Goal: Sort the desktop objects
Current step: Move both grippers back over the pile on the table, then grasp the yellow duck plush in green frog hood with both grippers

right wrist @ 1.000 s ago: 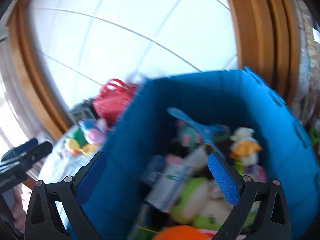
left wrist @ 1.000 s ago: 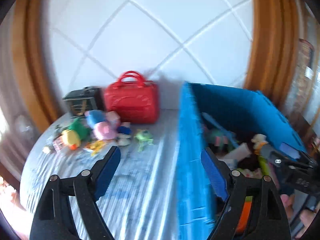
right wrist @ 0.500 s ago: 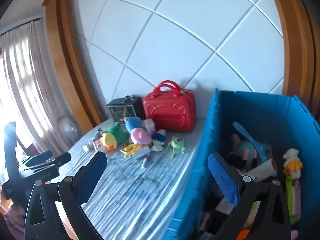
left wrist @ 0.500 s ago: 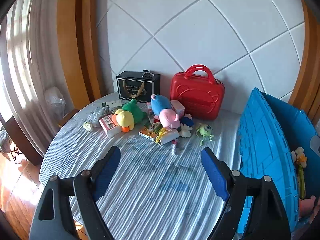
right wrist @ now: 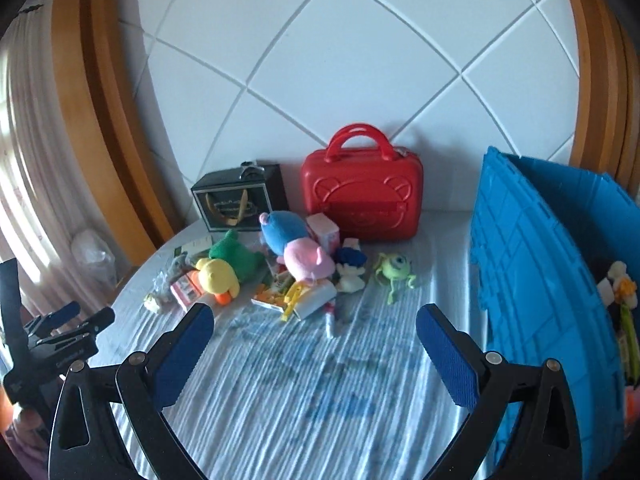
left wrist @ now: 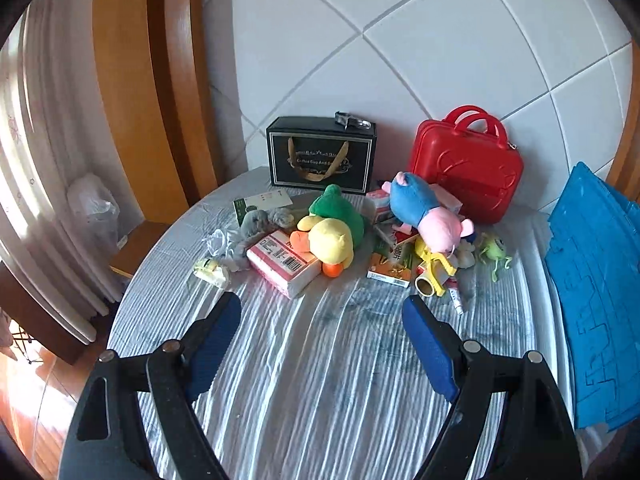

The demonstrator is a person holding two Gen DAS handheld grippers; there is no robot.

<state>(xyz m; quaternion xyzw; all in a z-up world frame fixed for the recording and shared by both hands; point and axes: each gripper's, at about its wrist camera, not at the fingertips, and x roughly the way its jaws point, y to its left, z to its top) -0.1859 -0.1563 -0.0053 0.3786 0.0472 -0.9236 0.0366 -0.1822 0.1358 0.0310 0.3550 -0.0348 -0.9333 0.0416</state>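
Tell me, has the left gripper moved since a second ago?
Yes. The left gripper swung away from the blue bin, toward the toy pile before the red case.

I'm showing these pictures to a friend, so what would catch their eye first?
Probably the red suitcase standing against the white tiled wall, beside a black gift box. In front of them a bright toy pile covers the striped tablecloth, and a tall blue crate stands on the right.
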